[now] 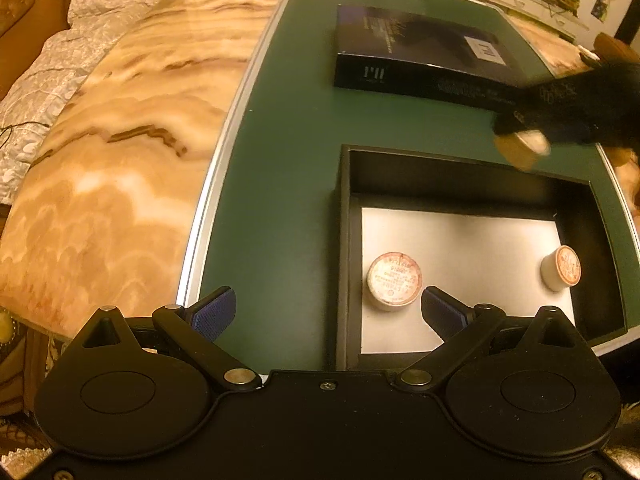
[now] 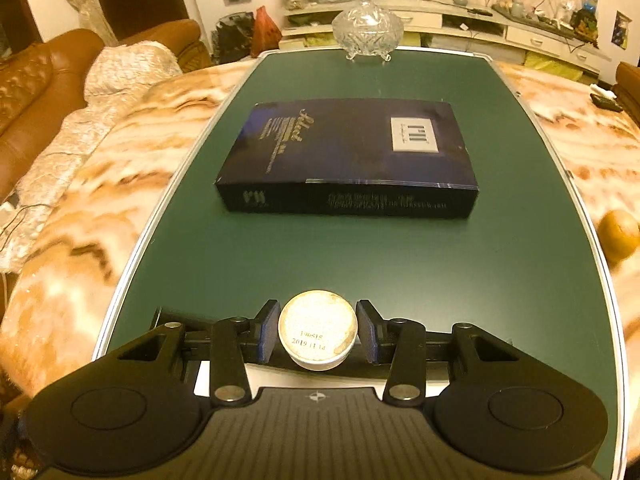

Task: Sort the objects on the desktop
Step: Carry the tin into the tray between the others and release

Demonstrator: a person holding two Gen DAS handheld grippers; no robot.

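My right gripper (image 2: pixel 317 330) is shut on a small round white jar (image 2: pixel 317 327) with a printed date on its face, held above the green mat (image 2: pixel 360 260). The left wrist view shows that gripper (image 1: pixel 524 148) blurred, holding the jar (image 1: pixel 520 150) over the far rim of the open black box (image 1: pixel 344 240). Two similar round jars lie in the box: one (image 1: pixel 394 280) at the left, another (image 1: pixel 562 267) on its side at the right. My left gripper (image 1: pixel 326 312) stands open over the box's near left corner, with nothing between its pads.
A dark blue box lid (image 2: pixel 348 152) lies flat on the mat's middle. A crystal lidded bowl (image 2: pixel 367 28) stands at the mat's far end. The marble table (image 1: pixel 100 160) spreads to the left, with a brown sofa beyond. A brown round object (image 2: pixel 620 232) sits at the right edge.
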